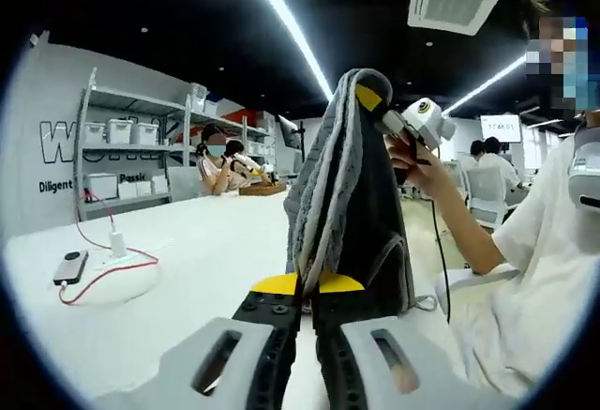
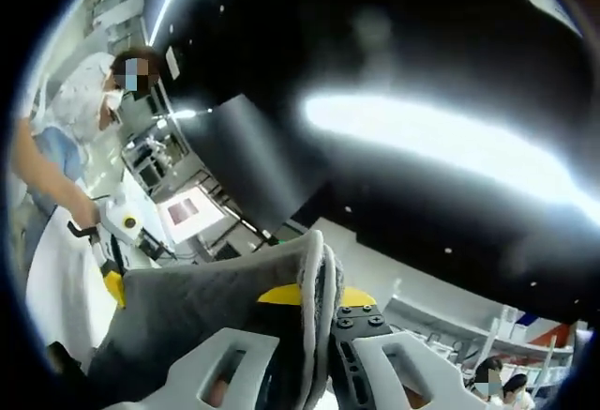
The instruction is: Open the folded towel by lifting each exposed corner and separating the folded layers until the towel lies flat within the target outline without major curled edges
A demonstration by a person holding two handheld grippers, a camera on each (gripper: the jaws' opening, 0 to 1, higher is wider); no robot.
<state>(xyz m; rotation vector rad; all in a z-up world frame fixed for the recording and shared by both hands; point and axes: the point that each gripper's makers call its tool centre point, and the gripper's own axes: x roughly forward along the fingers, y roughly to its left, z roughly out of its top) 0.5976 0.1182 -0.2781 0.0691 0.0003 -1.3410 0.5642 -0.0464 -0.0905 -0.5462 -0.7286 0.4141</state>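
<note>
Both grippers are holding the grey towel up in the air, above the white table.

In the left gripper view, the left gripper (image 1: pixel 308 290) is clamping its yellow-tipped jaws on the towel (image 1: pixel 349 194), which is hanging in soft folds with a paler stitched hem; beyond, the right gripper (image 1: pixel 375 102) is pinching another edge at the top. In the right gripper view, the right gripper (image 2: pixel 317 299) is closed on that hem. The cloth looks light, limp and plush, so gripping at corners by the firmer hem should serve best. On the table (image 1: pixel 178 260), a phone (image 1: pixel 70 266) is lying with a red cable (image 1: pixel 108 269); shelving (image 1: pixel 127 152) is standing far behind.
</note>
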